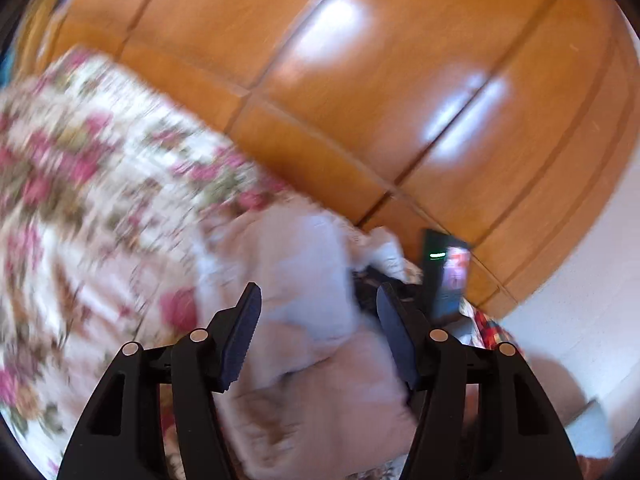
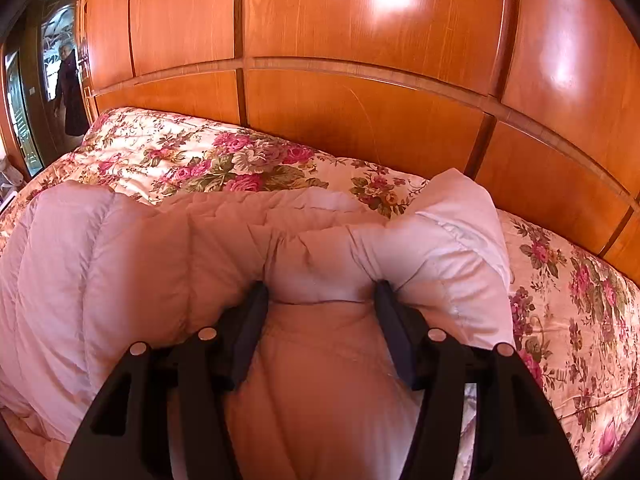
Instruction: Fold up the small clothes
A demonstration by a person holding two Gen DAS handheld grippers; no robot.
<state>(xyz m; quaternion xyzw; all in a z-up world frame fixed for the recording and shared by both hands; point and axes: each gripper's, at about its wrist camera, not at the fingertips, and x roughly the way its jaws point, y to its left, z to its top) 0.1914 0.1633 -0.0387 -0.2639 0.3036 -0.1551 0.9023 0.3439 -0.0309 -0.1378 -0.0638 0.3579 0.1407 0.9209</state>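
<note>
A pale pink padded garment [image 2: 120, 280] lies bunched on the floral quilt [image 2: 240, 160]. My right gripper [image 2: 322, 290] is shut on a puffy fold of it; the fabric bulges and creases between the two fingertips. In the blurred left wrist view the same garment [image 1: 304, 272] lies below and beyond my left gripper [image 1: 318, 308]. Its jaws stand apart and the ribbed pad [image 1: 240, 340] is bare, with no fabric pressed on it.
Glossy wooden panelling [image 2: 360, 120] rises straight behind the bed. A dark phone with a lit screen [image 1: 448, 276] stands at the quilt's far edge, next to a red plaid cloth [image 1: 492, 332]. A person [image 2: 68, 88] stands in the doorway at far left.
</note>
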